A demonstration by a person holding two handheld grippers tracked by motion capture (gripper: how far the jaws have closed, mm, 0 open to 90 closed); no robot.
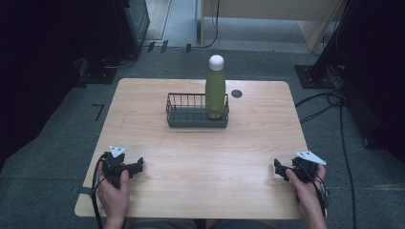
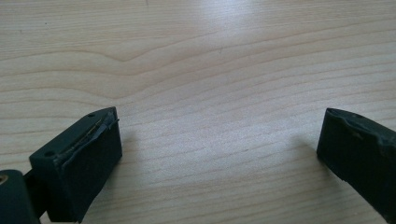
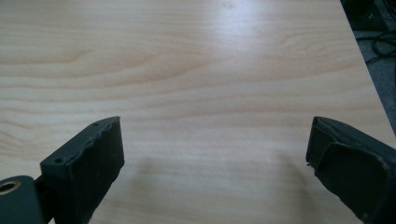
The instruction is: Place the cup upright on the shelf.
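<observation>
**Dim room, grey floor, lit wood surface**

Light wood surface (image 1: 200,157) w/ rounded corners sits mid-room on grey carpet floor (image 1: 57,143). Bright glare patch on the wood grain in both gripper views. Dark equipment stands left (image 1: 119,28) & right (image 1: 334,52), black cables (image 1: 334,102) trailing across floor at right. Pale wood furniture panel (image 1: 267,9) at back. Room edges v. dark; black tape mark (image 1: 99,110) on floor left of surface.
</observation>
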